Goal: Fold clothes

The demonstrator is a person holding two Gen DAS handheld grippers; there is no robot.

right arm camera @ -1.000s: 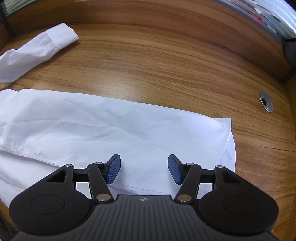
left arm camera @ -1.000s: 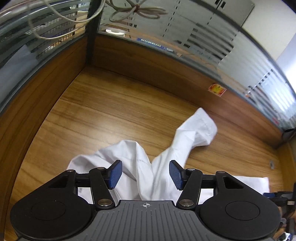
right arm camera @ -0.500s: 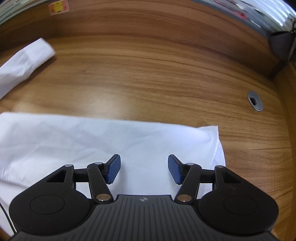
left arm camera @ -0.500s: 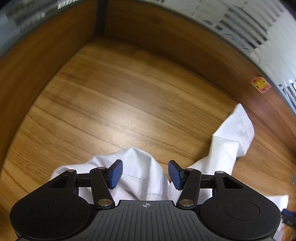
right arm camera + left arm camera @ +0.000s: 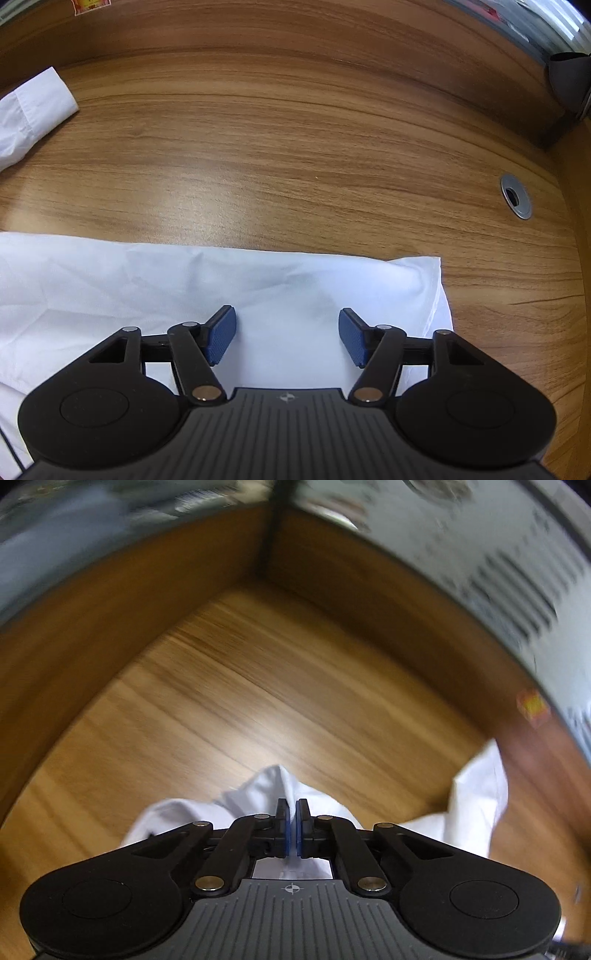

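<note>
Starting with the left wrist view, the left gripper has its 2 blue-padded fingers pressed together on a raised peak of the white shirt, with a thin strip of fabric showing between the pads. The pinched fold stands up from the wooden table, and the cloth falls away to both sides of the jaws. A sleeve of the same shirt rises on the far right of the gripper, close to the wooden partition that borders the table. An orange sticker sits on that partition beyond the sleeve. Frosted glass panels run above the partition. This view is blurred, so finer cloth detail cannot be read. In the right wrist view, the right gripper has its 2 fingers spread wide apart, holding nothing, positioned over the flat body of the white shirt. The shirt lies spread on the wooden table, its far edge running straight across ahead of the gripper and its corner ending just right of the right finger. The sleeve cuff rests on the table well beyond the gripper, at the far left. A metal cable grommet is set into the table to the far right of the gripper, well apart from the shirt.
</note>
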